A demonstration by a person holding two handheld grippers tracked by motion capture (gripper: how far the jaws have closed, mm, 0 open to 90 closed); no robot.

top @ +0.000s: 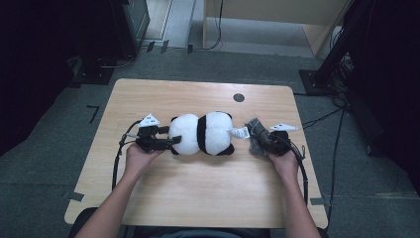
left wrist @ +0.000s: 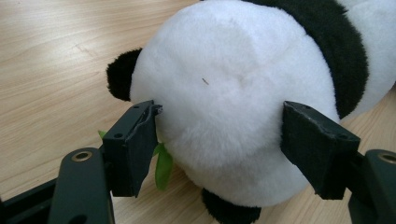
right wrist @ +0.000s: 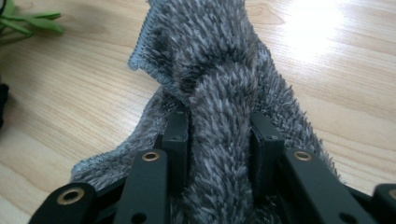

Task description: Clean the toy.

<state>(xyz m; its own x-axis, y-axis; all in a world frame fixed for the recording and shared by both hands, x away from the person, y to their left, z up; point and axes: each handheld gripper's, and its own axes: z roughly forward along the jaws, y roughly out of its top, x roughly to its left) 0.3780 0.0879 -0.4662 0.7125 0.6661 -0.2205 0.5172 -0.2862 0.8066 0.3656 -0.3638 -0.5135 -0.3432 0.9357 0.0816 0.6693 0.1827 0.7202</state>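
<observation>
My right tool (right wrist: 219,135) pinches the grey shaggy cloth (right wrist: 210,60); left tool (left wrist: 219,140) open around the plush panda (left wrist: 233,93) head.

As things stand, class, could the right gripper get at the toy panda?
Probably not yet. The right gripper is shut on the grey cloth, so its fingers are full. The toy panda lies right beside it, with bare table around.
</observation>
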